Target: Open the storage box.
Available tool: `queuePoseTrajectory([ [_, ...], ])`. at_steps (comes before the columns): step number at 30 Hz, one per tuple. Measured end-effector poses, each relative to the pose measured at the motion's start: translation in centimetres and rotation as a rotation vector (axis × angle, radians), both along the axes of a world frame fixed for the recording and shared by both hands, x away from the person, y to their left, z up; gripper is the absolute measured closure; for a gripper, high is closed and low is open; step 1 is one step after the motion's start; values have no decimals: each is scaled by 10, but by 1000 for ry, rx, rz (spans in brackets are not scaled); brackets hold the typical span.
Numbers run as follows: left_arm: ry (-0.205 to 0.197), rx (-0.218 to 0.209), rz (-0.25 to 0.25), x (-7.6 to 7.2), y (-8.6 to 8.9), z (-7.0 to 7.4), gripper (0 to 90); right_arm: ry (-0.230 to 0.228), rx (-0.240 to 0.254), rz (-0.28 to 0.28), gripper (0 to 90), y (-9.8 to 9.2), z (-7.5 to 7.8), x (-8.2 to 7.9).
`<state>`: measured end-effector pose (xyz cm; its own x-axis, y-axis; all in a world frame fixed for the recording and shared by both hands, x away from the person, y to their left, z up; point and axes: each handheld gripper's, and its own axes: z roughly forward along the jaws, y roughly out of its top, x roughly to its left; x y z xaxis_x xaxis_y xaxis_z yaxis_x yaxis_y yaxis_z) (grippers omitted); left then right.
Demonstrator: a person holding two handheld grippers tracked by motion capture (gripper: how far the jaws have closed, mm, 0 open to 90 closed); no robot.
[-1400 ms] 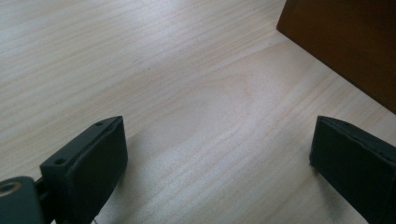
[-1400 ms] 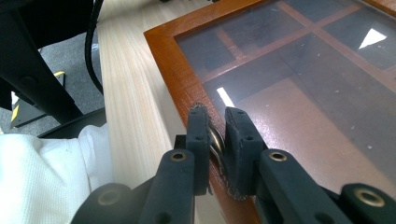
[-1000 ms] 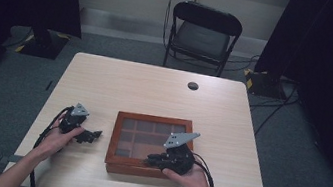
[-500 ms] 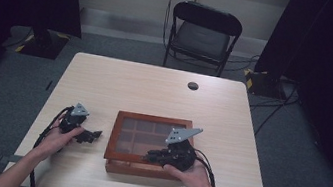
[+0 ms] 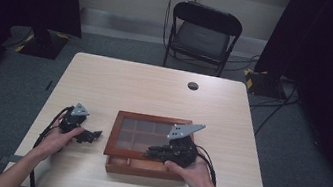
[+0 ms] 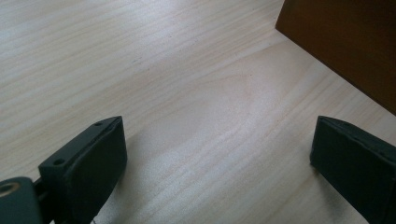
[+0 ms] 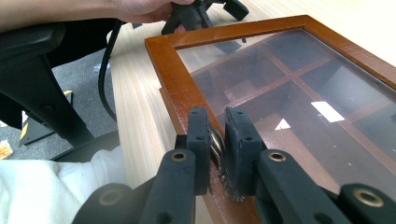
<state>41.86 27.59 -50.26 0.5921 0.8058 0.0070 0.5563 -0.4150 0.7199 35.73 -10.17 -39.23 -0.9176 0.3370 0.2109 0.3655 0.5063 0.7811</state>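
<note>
The rectangular brown wooden box (image 5: 146, 145) with a glass-paned lid (image 7: 299, 93) over square compartments lies at my table's (image 5: 154, 91) near edge. My right gripper (image 7: 218, 140) pinches the lid's small ridged metal knob (image 7: 218, 154). My left gripper (image 6: 215, 158) rests wide open, empty, just beside the box.

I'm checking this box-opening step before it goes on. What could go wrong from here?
1. The right hand-held gripper pinches only the small metal clasp on the glass lid; it might slip off.
2. The left hand-held gripper rests open beside the wooden box, not bracing it, so the box may slide.
</note>
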Motion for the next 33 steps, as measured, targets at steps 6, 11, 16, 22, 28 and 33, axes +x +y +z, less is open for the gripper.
queuePoseTrajectory([
  [6,0,0,1,0,0,0,33,3,1,3,817,2,3,1],
  [11,2,1,2,0,0,0,29,5,5,2,819,4,8,2],
  [16,0,1,4,0,-1,0,29,1,13,0,820,4,13,4],
  [22,0,1,4,0,0,0,29,-7,12,-9,819,4,19,5],
  [28,-1,-2,2,0,0,0,29,-8,15,-13,820,4,24,8],
  [33,0,3,1,0,0,0,27,-13,19,-15,821,4,29,11],
])
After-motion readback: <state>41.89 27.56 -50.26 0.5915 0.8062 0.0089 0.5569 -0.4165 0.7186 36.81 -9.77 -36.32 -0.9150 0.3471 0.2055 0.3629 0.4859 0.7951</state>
